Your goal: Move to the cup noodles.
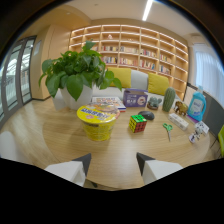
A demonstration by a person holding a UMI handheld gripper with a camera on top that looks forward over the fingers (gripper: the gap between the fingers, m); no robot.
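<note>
**Fingers spread and empty, cup noodles just ahead**

Fingers (pixel 113 167) stand wide apart at the near edge of the bench (pixel 45 137), and we see nothing between them but bare wood; they hold and touch nothing.

Working down by size, we first meet the bookshelf wall (pixel 145 50) across the back of the room, then the wooden bench that carries everything else. On it a leafy potted plant (pixel 75 75) in a white pot stands at the far side. Directly in front of the plant sits the cup noodles (pixel 98 121), a yellow tub standing upright, its long axis vertical and its printed lid facing up, tipped a little toward us. It lies ahead of the fingers, slightly toward the left one, apart from both.

Right of the tub we find a puzzle cube (pixel 138 123), just beside it. Behind that stands a purple box (pixel 135 97). Farther right are a blue bottle (pixel 197 106), and green-handled scissors (pixel 168 129) lying flat.
</note>
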